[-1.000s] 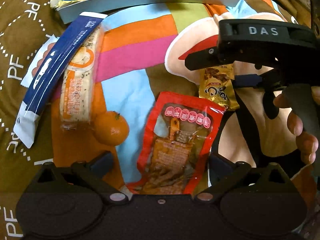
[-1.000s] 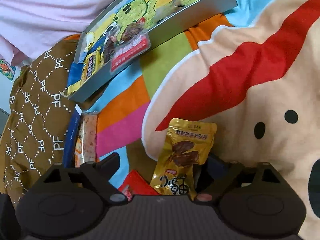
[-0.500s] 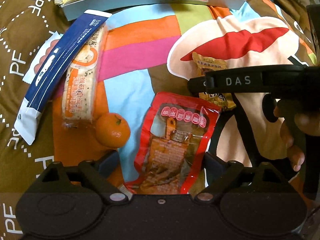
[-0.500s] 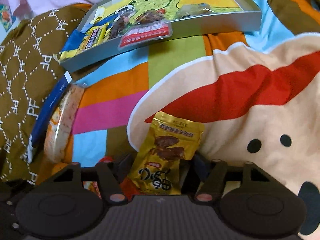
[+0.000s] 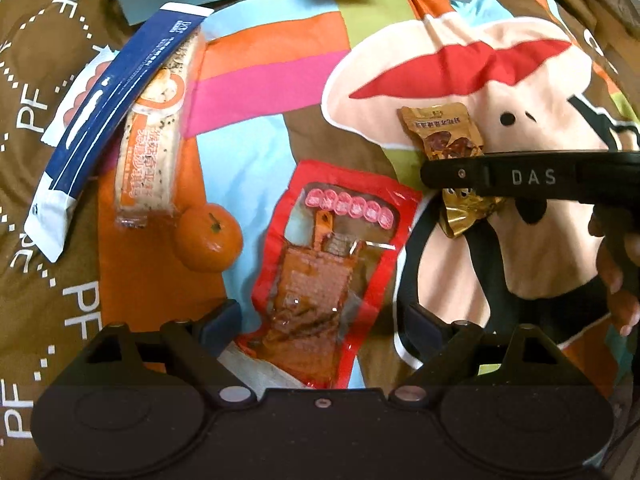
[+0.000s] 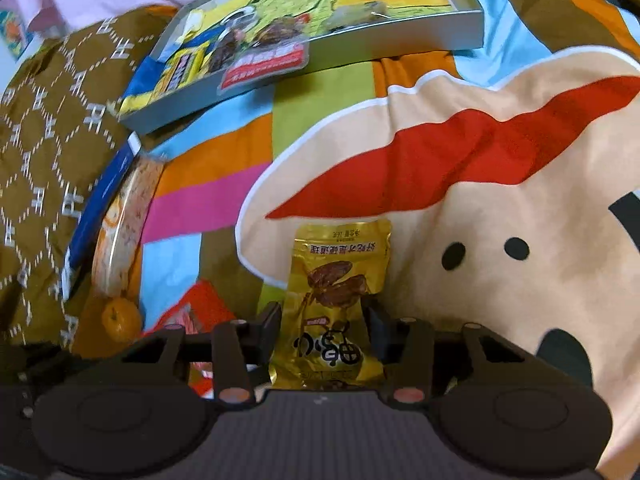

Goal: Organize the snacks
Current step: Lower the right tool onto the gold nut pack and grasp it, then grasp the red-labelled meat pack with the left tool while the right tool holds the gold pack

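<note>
Here the bright patchwork blanket (image 5: 256,92) carries the snacks, with a grey tray (image 6: 360,46) at its far edge. The left gripper (image 5: 320,322) stands wide, its jaws on either side of the red packet (image 5: 332,264) without pressing it. The right gripper (image 6: 324,330) has just been closing; its narrowed jaws touch the gold packet (image 6: 340,280) between them. A tangerine (image 5: 209,236) lies left of the red packet.

1. Round orange mandarin (image 5: 209,237) lying left of flat red plastic snack pouch (image 5: 334,276), touching end of long clear-wrapped cracker pack (image 5: 154,136).
2. Small gold foil date packet (image 6: 336,300) right of pouch, on patchwork cartoon bedspread (image 6: 500,184).
3. Shallow grey cardboard tray (image 6: 400,38) behind all.
</note>
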Demonstrator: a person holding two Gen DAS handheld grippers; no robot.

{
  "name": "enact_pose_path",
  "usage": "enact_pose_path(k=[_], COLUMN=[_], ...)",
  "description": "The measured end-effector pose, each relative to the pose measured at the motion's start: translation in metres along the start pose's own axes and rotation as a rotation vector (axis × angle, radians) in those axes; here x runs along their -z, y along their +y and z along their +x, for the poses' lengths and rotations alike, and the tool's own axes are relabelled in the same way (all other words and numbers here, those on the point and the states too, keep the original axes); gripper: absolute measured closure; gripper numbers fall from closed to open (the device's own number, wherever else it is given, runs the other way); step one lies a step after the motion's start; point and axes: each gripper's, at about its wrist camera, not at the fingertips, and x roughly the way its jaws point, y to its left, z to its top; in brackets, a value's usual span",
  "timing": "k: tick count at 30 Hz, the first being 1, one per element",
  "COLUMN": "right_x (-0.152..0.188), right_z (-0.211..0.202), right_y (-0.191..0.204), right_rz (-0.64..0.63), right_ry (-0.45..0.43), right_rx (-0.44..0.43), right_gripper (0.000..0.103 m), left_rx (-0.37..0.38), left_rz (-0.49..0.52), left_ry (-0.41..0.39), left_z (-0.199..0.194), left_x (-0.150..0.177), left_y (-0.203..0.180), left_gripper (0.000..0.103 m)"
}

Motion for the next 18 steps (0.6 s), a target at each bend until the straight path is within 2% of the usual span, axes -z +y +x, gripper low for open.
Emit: enact_pose_path(k=[8, 12, 15, 17, 18], right_x=[0.026, 0.043, 0.053, 0.058, 0.060], right_z=[-0.022, -0.035, -0.039, -0.037, -0.034], right_y=[0.011, 0.018, 0.023, 0.026, 0.028], right_rz=[-0.199, -0.311, -0.345, -0.346, -0.347], right_ry=[0.115, 0.109, 0.091, 0.082, 0.079], right_rx=[0.011, 0.029, 0.032, 0.028, 0.029], right_gripper=[0.052, 0.047, 0.035, 0.022, 0.019], left_rx=[-0.023, -0.013, -0.016, -0.034, -0.043], left_rz=[0.025, 0.002, -0.002, 0.011, 0.019], left_ry=[-0.005, -0.016, -0.020, -0.026, -0.029], left_z=[-0.002, -0.001, 0.001, 0.003, 0.004], left_x=[0.010, 0.009, 0.006, 0.004, 0.002], left_y=[-0.007, 0.000, 0.002, 0.001, 0.000], left_gripper=[0.014, 0.013, 0.012, 0.012, 0.012])
